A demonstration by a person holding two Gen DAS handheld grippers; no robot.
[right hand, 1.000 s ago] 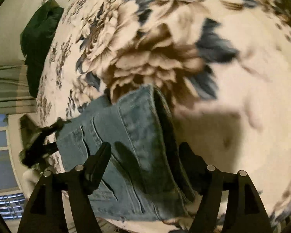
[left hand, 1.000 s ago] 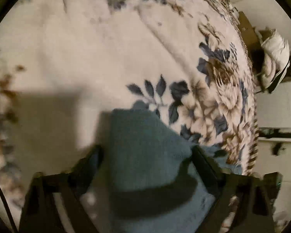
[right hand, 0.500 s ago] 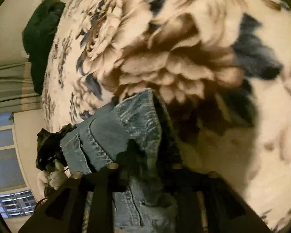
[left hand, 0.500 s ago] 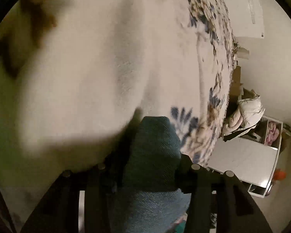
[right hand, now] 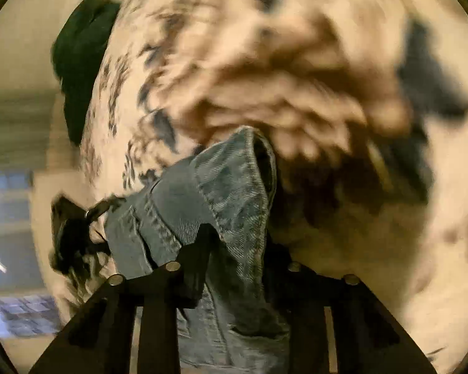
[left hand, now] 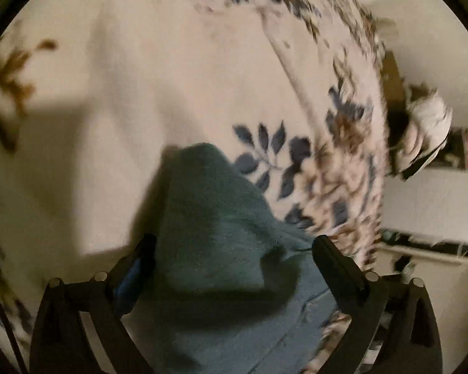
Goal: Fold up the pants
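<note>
Left gripper (left hand: 232,244) fingers just spread, straddling pants (left hand: 215,249), right gripper (right hand: 237,243) fingers closing, pinching denim, floral bed (left hand: 171,78)

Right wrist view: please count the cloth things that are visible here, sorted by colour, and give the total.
Blue denim: 1, the jeans, pinched in the right gripper.
Cream with flower print: 1, the blanket under them.
Dark green: 1, a bundle at the blanket's far left edge.
Black: 1, a blurred heap left of the jeans; its kind is unclear.
Total: 4

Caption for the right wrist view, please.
Right gripper, jaws just closing, pinches the jeans at a folded denim edge above the floral blanket.
</note>
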